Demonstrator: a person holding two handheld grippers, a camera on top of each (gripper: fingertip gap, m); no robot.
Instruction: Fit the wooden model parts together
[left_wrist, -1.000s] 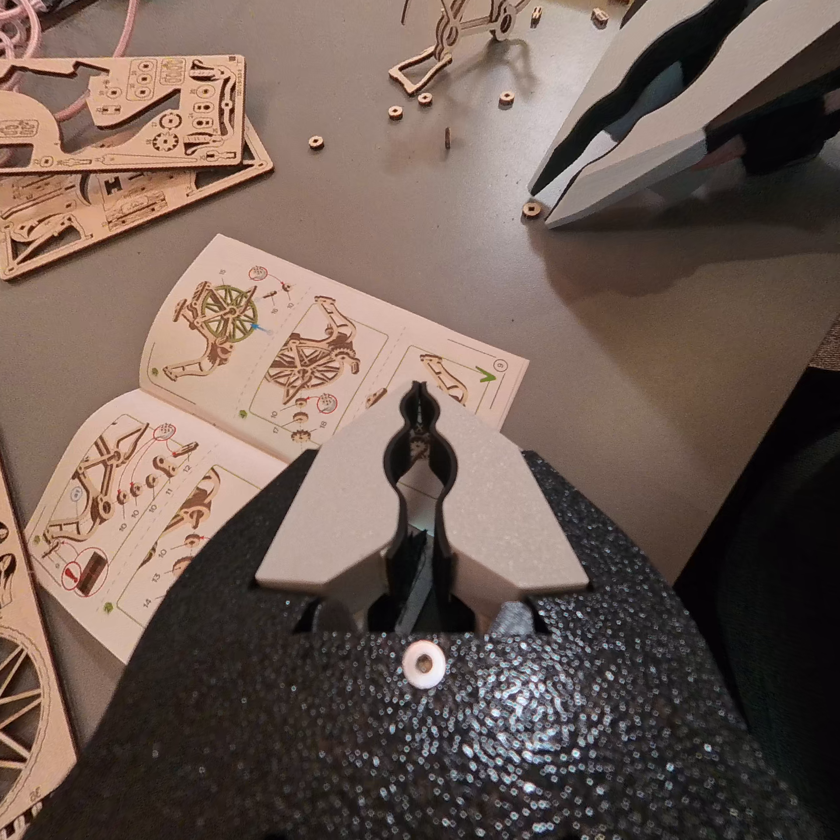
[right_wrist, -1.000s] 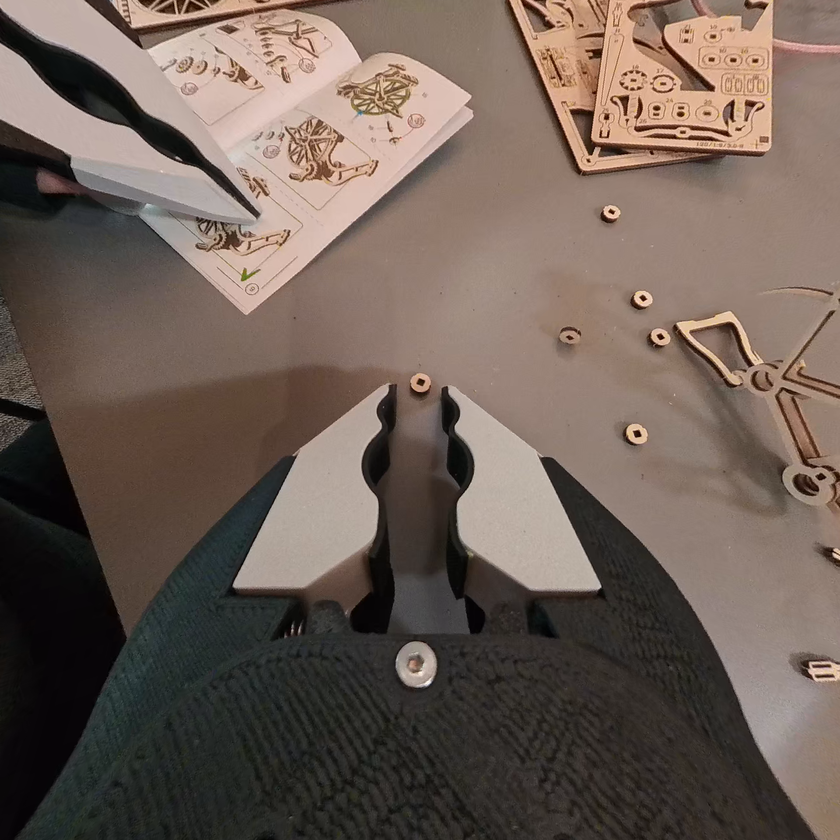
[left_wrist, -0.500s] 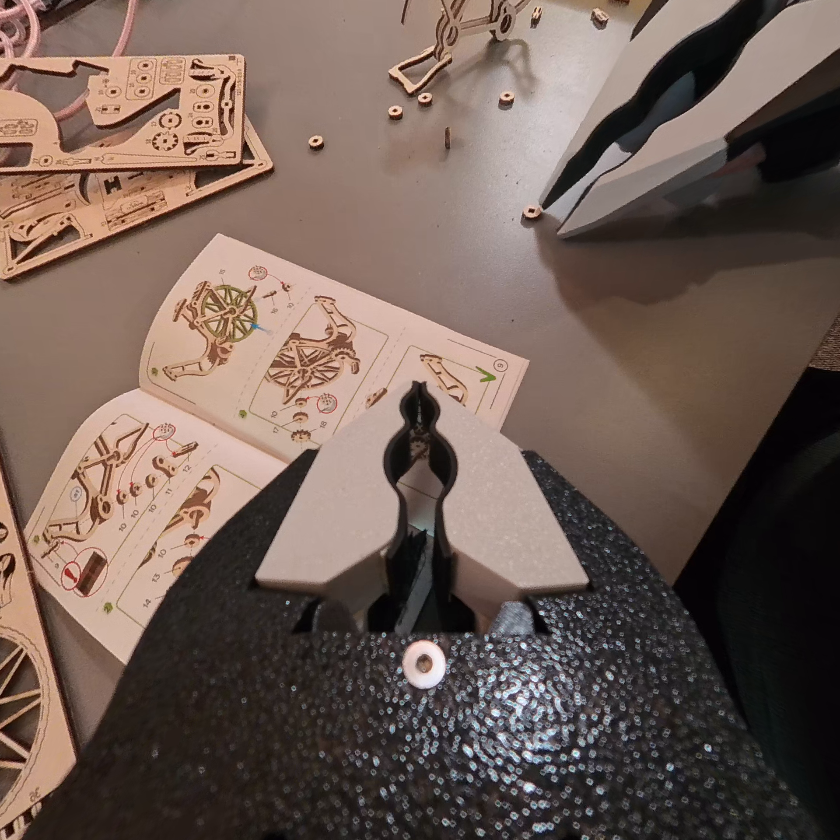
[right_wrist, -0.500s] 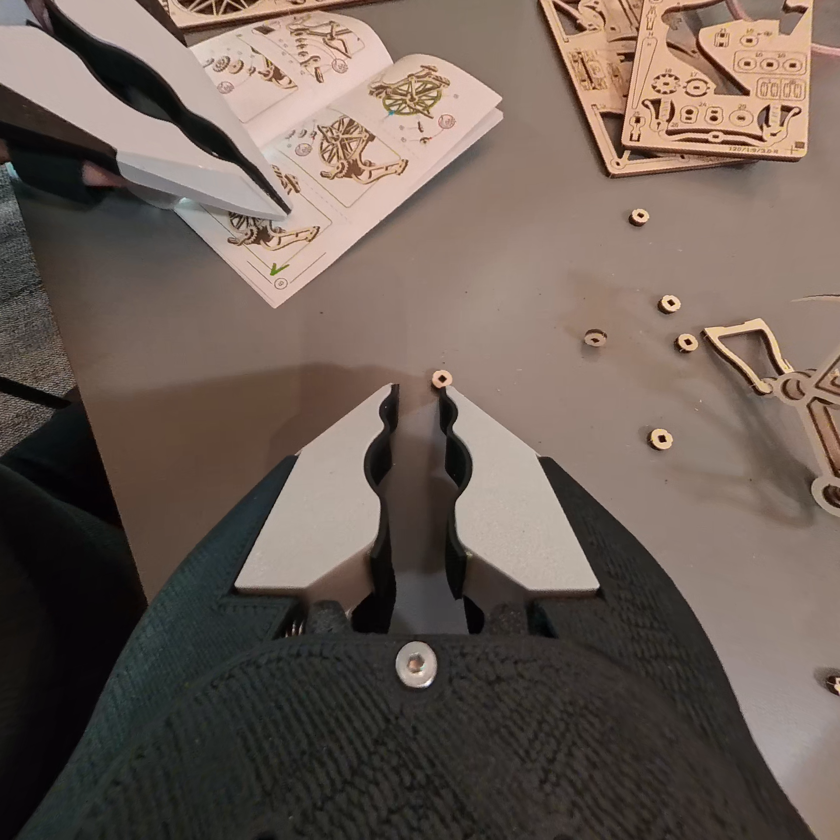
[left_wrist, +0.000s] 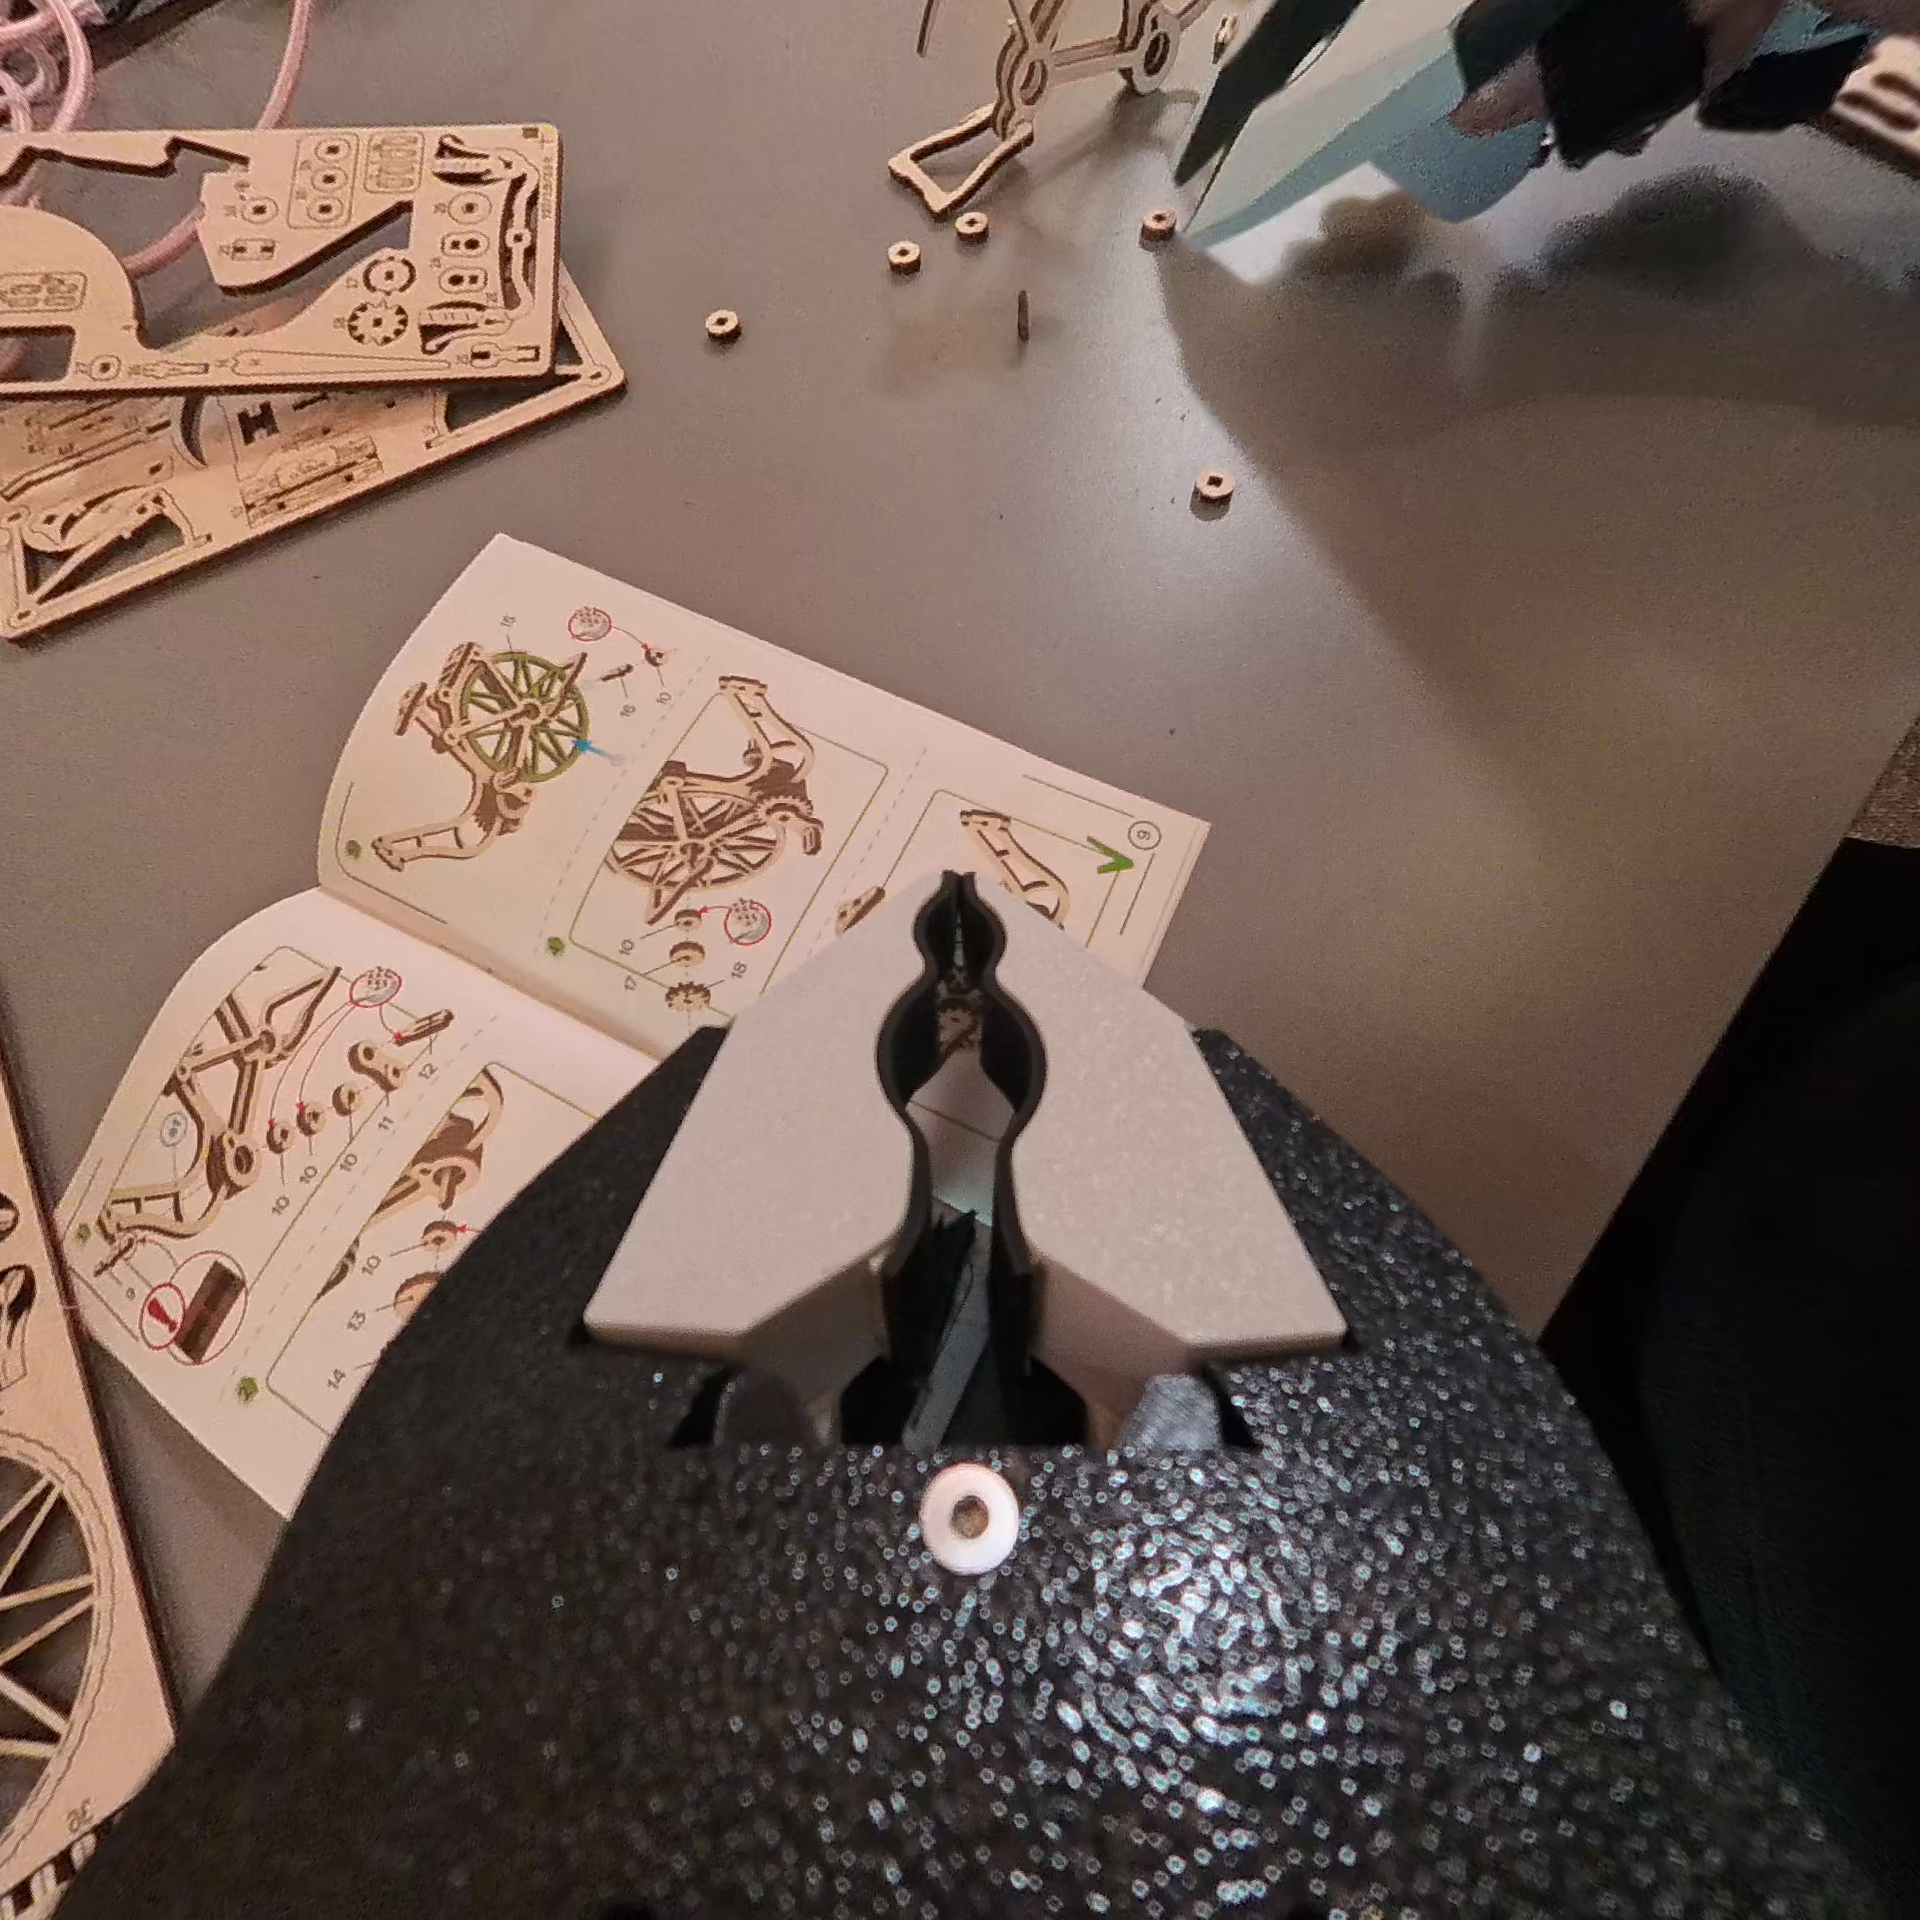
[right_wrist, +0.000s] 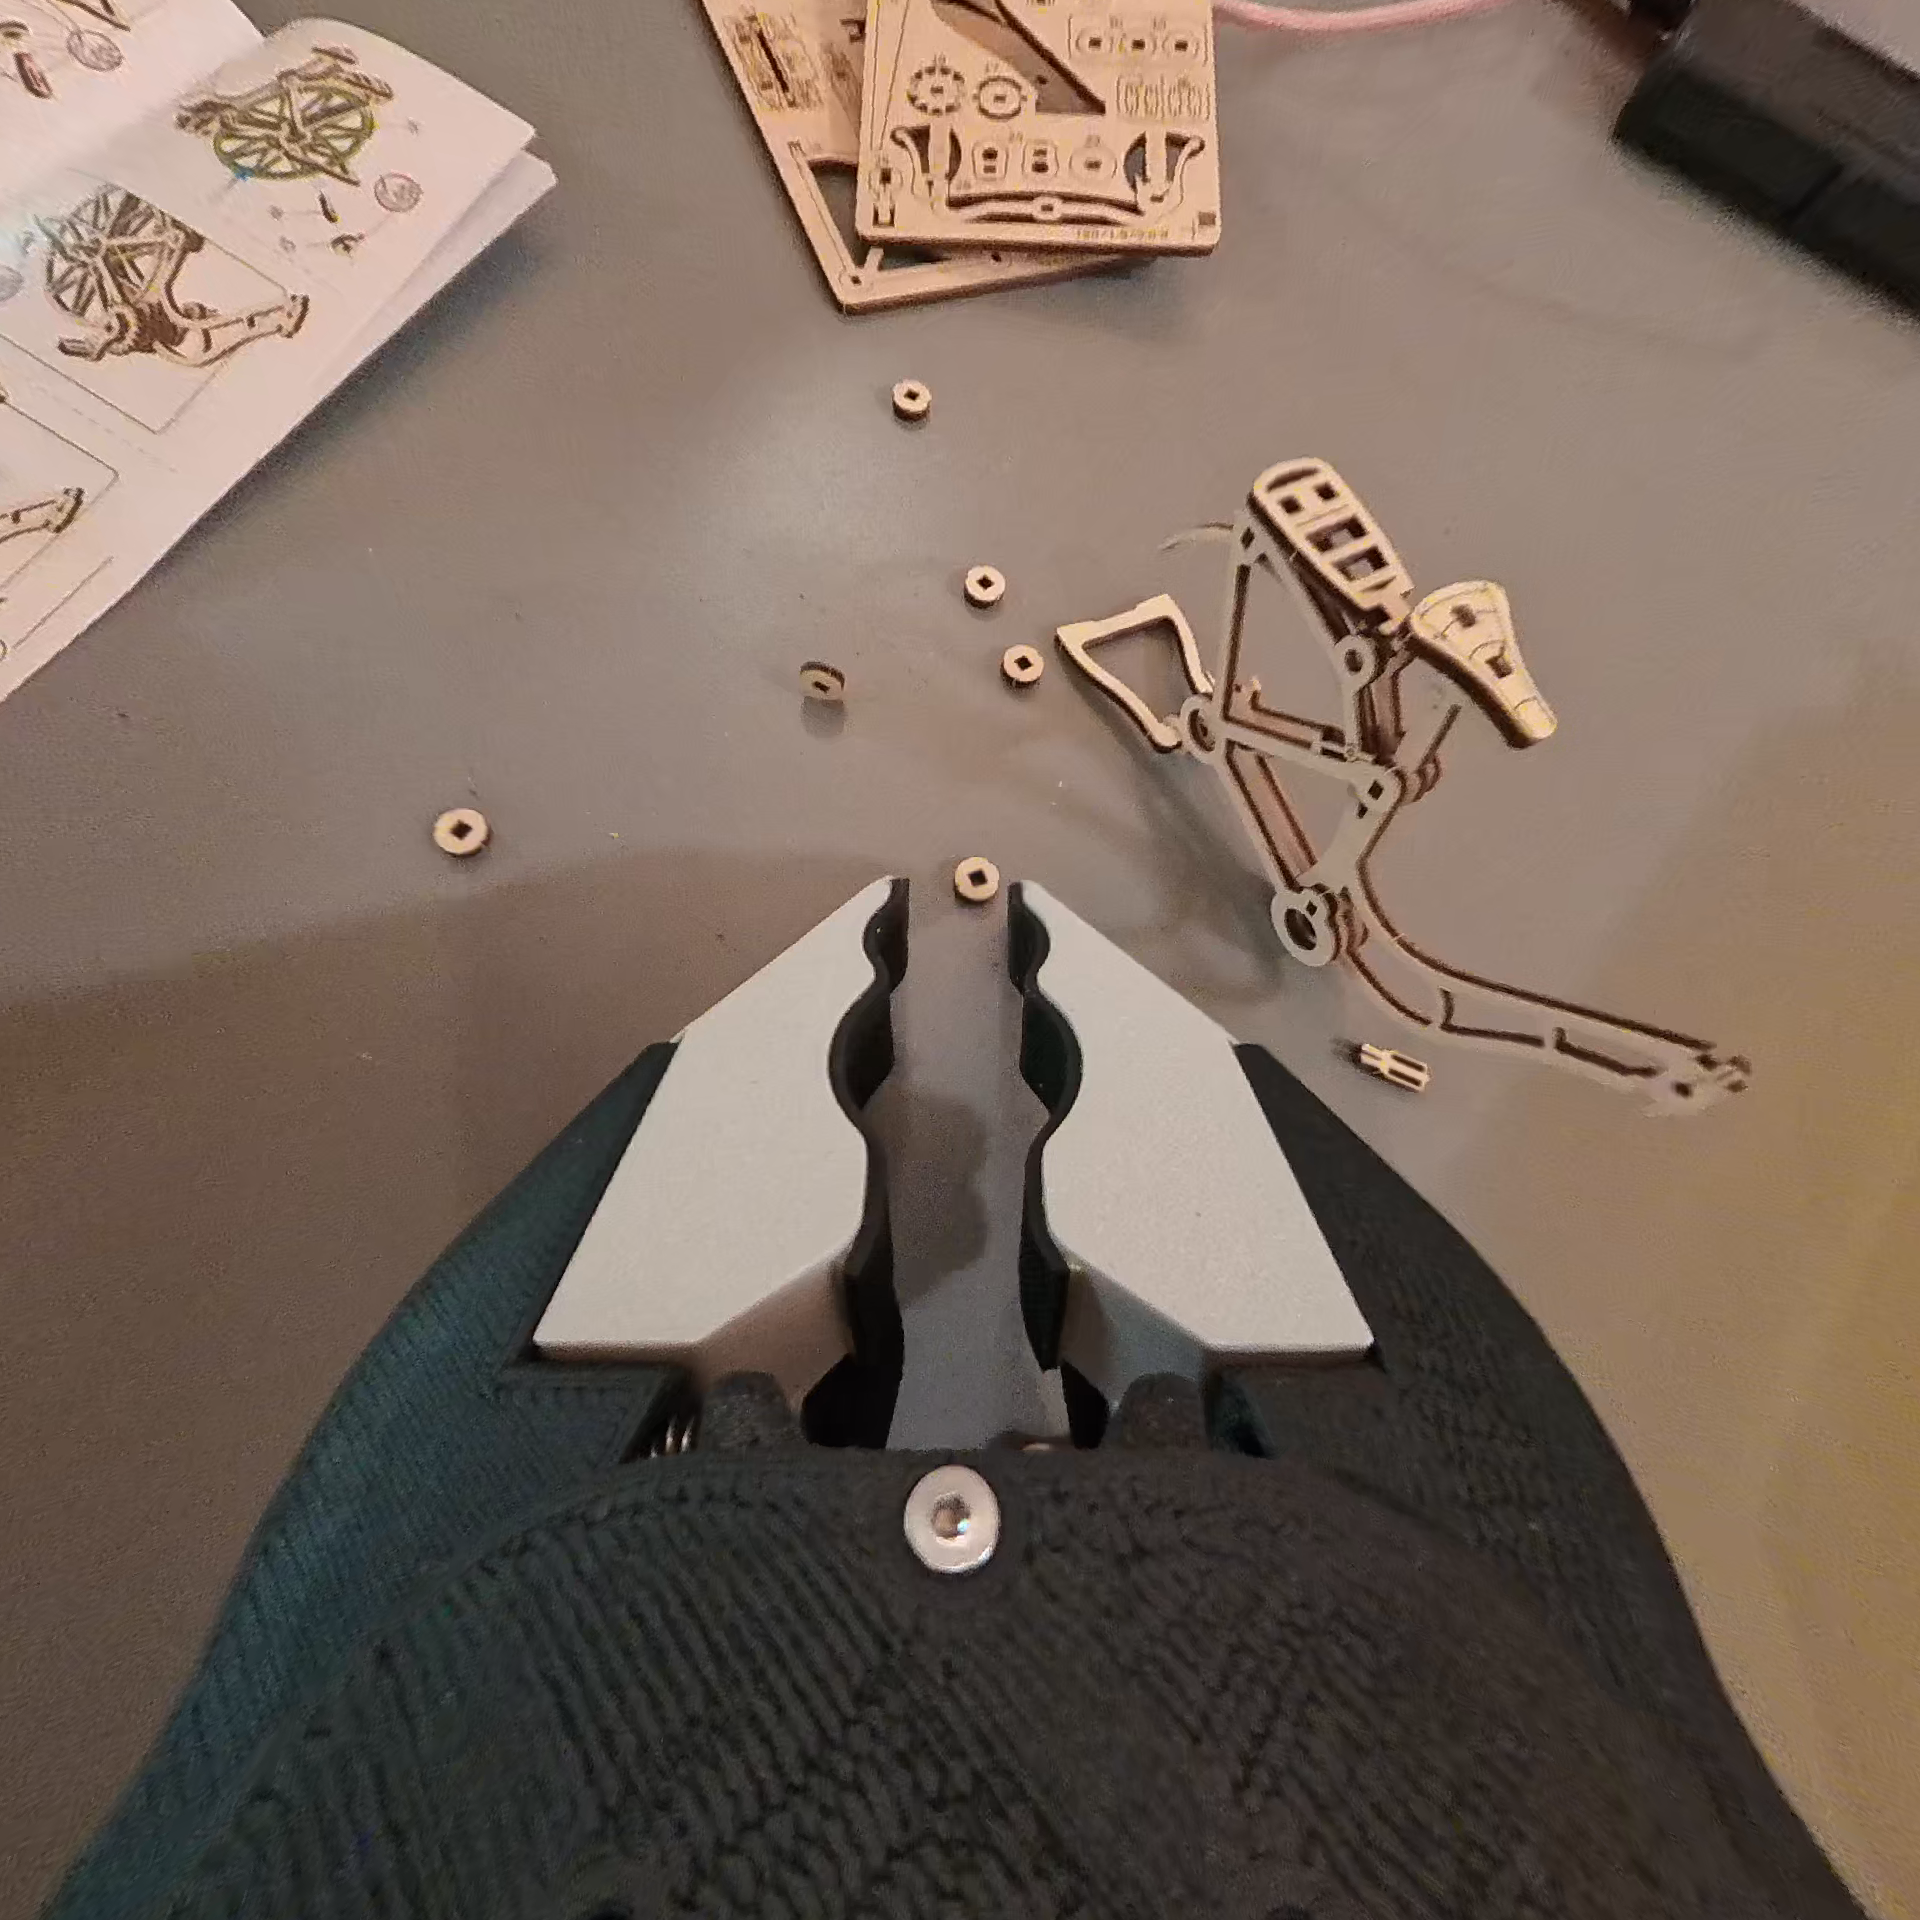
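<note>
At twelve o'clock off my right gripper, jaws parted and empty, lies a wooden washer: picking step, needing a careful pinch. Left gripper: closed, seemingly empty.

Frame: pale laser-cut wood, part-built with saddle and struts, lying tilted on the grey table. Washers: small round discs with square holes, scattered left of frame; one flat at bottom, another apparently on edge. Pin: short, just below frame. Sheets: two stacked, partly punched out.
</note>
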